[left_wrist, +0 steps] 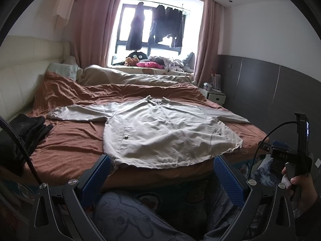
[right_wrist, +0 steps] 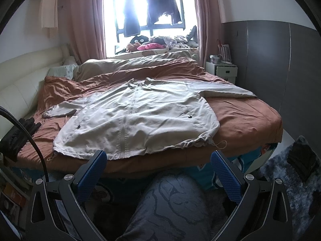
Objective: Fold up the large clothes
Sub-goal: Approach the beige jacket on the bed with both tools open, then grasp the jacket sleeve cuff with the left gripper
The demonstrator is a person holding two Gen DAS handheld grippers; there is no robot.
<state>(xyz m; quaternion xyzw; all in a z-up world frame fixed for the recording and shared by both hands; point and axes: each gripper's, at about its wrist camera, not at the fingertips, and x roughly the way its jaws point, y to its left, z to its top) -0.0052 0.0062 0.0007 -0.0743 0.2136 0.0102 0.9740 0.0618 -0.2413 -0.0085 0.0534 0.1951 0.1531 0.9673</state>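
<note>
Blue-padded fingers [left_wrist: 100, 172] of the left gripper [left_wrist: 162, 172] stood spread wide apart with nothing between them, held short of the bed [left_wrist: 66, 150] at its near edge. Fingers [right_wrist: 94, 168] of the right gripper [right_wrist: 158, 168] were likewise spread wide and empty, also short of the bed's near edge.

On the bed, over the rust-brown cover, lay the jacket [left_wrist: 158, 134], pale beige and thin, front side up, zip closed along the centre. It was spread flat and unfolded, collar toward the window [left_wrist: 154, 26], hem toward the near edge of the bed. Both sleeves extended sideways from the body. Light creases ran across the front panels. A dark snap showed on each lower pocket. The hem was gathered by a drawstring, whose cord ends protruded at both corners [right_wrist: 220, 144].

Beside the jacket, toward the headboard side of the bed, lay a pile of dark garments [left_wrist: 30, 128]. Beyond the foot side of the bed, a hand [left_wrist: 299, 182] gripped the right gripper's handle.
</note>
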